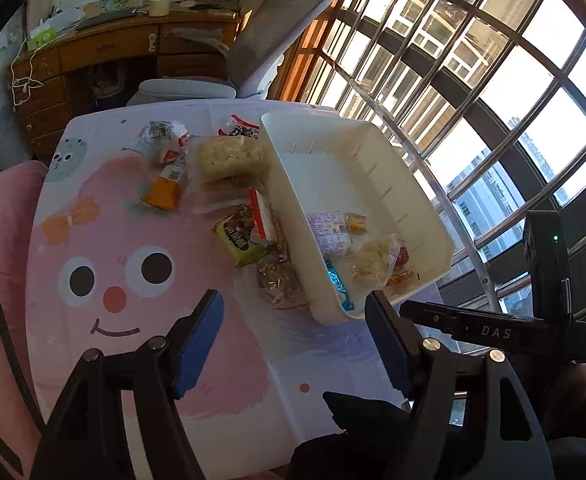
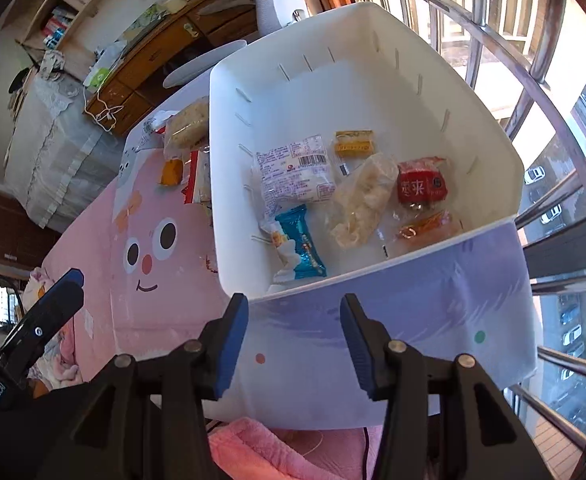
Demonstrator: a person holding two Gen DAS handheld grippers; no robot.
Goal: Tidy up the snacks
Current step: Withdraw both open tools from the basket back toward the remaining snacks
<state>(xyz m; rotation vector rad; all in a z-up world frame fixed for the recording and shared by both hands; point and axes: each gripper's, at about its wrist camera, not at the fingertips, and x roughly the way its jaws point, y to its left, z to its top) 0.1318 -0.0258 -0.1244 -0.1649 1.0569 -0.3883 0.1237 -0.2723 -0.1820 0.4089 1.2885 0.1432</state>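
So both claws are empty right now. The left gripper (image 1: 293, 336) has its blue pads spread wide with nothing between them, hanging over the pink cartoon-face tablecloth (image 1: 141, 320) near the table's front edge. The right gripper (image 2: 295, 344) is also parted, not as wide, nothing pinched, and it sits just in front of the near wall of the white bin (image 2: 373, 52), over the lilac part of the cloth.

The bin is on the window-side half of the table. Inside, bunched toward its near end: a white packet with a barcode (image 2: 297, 176), a blue wrapper (image 2: 303, 244) closest to the near left corner, a clear bag with a pale puffy snack (image 2: 363, 200) in the middle, a red packet (image 2: 423, 182) to its right, a small yellow packet (image 2: 355, 142) further back, and a clear orange-ish one (image 2: 429, 226) by the near wall.

Loose stuff still on the cloth, lined up along the bin's left wall: a big rice cracker pack (image 1: 231, 156) toward the far edge, a silver-and-red wrapper (image 1: 161, 134) beside it, an orange wedge packet (image 1: 161, 196), a green packet (image 1: 239, 240), a red-and-white sachet (image 1: 261, 216) touching the green one, and a brownish clear pack (image 1: 283, 282) nearest the left claw.

Behind the table there's a grey chair (image 1: 269, 40) and a wooden desk (image 1: 113, 52); barred window (image 1: 473, 80) on the right side.
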